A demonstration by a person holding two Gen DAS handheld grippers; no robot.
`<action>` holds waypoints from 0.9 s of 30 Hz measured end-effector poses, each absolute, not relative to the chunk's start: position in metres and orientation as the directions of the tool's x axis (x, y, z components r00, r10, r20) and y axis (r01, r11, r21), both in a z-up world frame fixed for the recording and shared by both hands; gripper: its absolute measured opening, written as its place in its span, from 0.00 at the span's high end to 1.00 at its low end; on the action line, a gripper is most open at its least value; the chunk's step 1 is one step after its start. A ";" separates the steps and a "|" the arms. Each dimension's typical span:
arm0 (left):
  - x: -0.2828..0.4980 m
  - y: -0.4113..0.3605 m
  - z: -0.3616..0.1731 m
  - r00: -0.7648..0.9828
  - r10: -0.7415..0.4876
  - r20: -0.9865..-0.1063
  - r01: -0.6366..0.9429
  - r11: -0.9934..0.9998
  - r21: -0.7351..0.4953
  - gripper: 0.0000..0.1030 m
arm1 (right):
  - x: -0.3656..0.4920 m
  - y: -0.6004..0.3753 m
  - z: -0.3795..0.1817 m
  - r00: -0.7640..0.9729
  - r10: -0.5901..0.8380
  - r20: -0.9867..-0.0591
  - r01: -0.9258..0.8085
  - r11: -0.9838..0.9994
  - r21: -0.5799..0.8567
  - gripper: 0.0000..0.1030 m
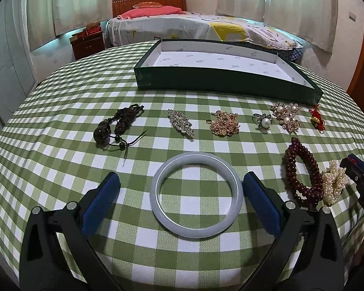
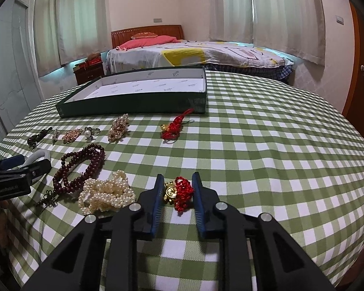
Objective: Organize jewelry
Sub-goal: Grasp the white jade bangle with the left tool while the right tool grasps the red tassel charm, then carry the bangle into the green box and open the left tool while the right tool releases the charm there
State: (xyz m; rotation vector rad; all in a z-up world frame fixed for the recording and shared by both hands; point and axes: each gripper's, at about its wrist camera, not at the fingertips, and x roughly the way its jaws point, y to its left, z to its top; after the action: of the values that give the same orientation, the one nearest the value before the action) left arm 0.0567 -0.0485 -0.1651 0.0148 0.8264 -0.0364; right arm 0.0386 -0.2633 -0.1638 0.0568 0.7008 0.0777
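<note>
A table covered with a green-and-white checked cloth (image 1: 85,169) is shown from both wrist cameras. At its far side a shallow, dark green rectangular box with a white printed lining (image 1: 220,82) is set, its interior seen bare.

The left gripper (image 1: 179,189) is held wide, its blue-padded fingers (image 1: 102,201) standing to either side of a pale, translucent white bangle (image 1: 157,208), which lies flat on the cloth; the pads are apart from the ring and nothing is gripped.

The right gripper (image 2: 178,194) is drawn in narrow around a small gold charm tied with a knotted red cord (image 2: 179,192). The charm is seen between the blue pads; the right pad touches the red cord, while contact on the left side cannot be told with certainty.

Just left of the right gripper a heap of cream pearl strands (image 2: 106,194) is placed, touching a loop of dark red round beads (image 2: 80,167).

Nearer the box a row of pieces is laid out, given from left to right in the left wrist view: a dark beaded cord with a large black bead (image 1: 119,126), a silver rhinestone brooch (image 1: 180,122), a gold chain cluster (image 1: 224,123), a pearl ring with silver petals (image 1: 263,121), a gold-and-pearl floral brooch (image 1: 286,117), and a second red-cord gold charm (image 1: 316,120).

Beyond the table a bed with a wooden headboard (image 2: 148,31) is seen between pale curtains (image 2: 286,12).
</note>
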 end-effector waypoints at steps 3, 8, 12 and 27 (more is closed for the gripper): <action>0.056 -0.049 -0.165 0.678 -0.026 -0.735 0.038 0.999 -0.001 0.05 | 0.038 -0.263 -0.163 0.763 0.073 -0.642 -0.039 0.997 0.066 0.51; 0.052 -0.050 -0.162 0.691 -0.031 -0.722 0.048 0.999 0.003 0.24 | 0.036 -0.267 -0.163 0.761 0.069 -0.645 -0.023 0.997 0.080 0.63; 0.049 -0.052 -0.160 0.699 -0.042 -0.714 0.063 0.998 0.002 0.33 | 0.036 -0.269 -0.163 0.760 0.066 -0.647 -0.017 0.997 0.082 0.80; 0.050 -0.045 -0.154 0.712 -0.054 -0.700 0.049 0.998 -0.027 0.33 | 0.039 -0.265 -0.158 0.770 0.076 -0.634 -0.027 0.996 0.086 0.88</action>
State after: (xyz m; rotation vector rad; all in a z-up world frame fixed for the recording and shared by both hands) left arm 0.0504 -0.0449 -0.1537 -0.0062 0.7759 -0.0568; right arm 0.0386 -0.2655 -0.1577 0.0731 0.6902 0.0561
